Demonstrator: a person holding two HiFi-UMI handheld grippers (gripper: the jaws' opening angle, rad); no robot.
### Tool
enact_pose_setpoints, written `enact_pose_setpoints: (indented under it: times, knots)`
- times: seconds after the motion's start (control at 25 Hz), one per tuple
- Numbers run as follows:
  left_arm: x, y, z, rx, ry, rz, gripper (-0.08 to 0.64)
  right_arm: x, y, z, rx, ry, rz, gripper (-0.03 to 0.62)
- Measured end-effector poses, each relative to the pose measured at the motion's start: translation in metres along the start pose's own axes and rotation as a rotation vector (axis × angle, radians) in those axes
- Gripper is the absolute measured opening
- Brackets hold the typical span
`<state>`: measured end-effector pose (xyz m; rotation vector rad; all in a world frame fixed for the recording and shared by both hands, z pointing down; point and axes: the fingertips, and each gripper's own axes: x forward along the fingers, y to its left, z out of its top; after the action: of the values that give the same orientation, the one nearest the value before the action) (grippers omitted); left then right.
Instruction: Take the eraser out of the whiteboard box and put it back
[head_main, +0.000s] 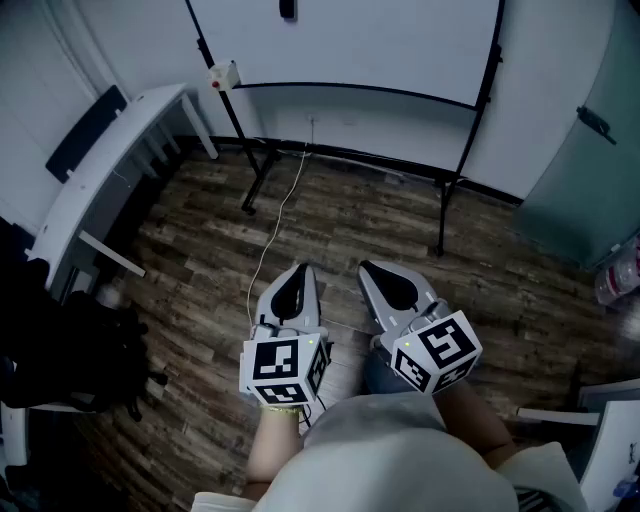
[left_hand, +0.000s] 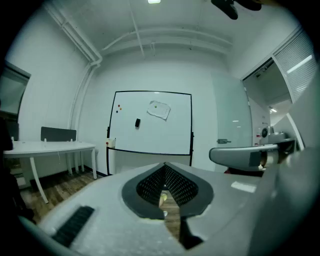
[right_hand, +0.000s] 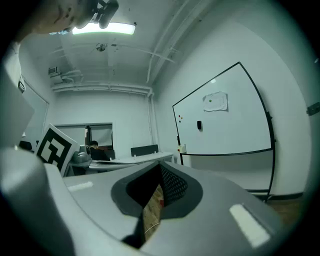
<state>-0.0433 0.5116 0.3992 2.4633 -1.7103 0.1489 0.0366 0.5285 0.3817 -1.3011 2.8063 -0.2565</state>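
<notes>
Well ahead of both pairs of jaws and off to their left: small white box with a red dot (head_main: 224, 75), fixed at the left end of the large white whiteboard on a black stand (head_main: 350, 45). Too far off and too small, in the head view and in both gripper views, to see inside it.

Higher on the board face, far beyond the jaw tips: small dark oblong block (left_hand: 137, 122), cut off by the top edge in the head view. Possibly the eraser; impossible to say for sure. Just up and right of it: creased white paper sheet (left_hand: 159, 109), print too small to read.

Left grey gripper (head_main: 303, 268): shut tip to tip on nothing, with only a sliver of wood-plank floor (head_main: 200, 240) showing behind the tips. Right grey gripper (head_main: 368, 266): likewise closed and empty.

By way of labels: black-and-white square marker patterns on each gripper's cube.

Hidden under pale clothing: most of both forearms. Far left of the jaws: long white desk (head_main: 125, 140), partly cut off, with a dark heap beside it lost in shadow. Far right: frosted glass door (head_main: 590, 150), clipped by the frame edge.
</notes>
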Motion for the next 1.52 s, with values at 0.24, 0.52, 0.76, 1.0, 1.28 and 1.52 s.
enact_pose_setpoints:
  times: [0.24, 0.52, 0.76, 1.0, 1.28, 1.52]
  knots:
    - [0.013, 0.012, 0.0, -0.011, 0.002, 0.007, 0.006, 0.017, -0.003, -0.003, -0.009, 0.014, 0.013, 0.003]
    - [0.043, 0.027, 0.002, -0.026, -0.001, 0.02, 0.006, 0.042, -0.026, 0.004, 0.053, -0.014, 0.032, 0.003]
    - [0.088, 0.029, 0.011, -0.041, 0.002, 0.029, 0.006, 0.068, -0.063, 0.013, 0.039, 0.021, 0.047, 0.005]
    - [0.141, 0.028, 0.029, -0.04, -0.009, 0.069, 0.005, 0.094, -0.111, 0.031, 0.021, 0.023, 0.092, 0.005]
    - [0.195, 0.027, 0.035, -0.07, -0.024, 0.094, 0.006, 0.117, -0.158, 0.038, -0.004, 0.02, 0.149, 0.006]
    - [0.234, 0.023, 0.032, -0.073, -0.017, 0.099, 0.005, 0.136, -0.188, 0.037, 0.007, 0.023, 0.17, 0.006]
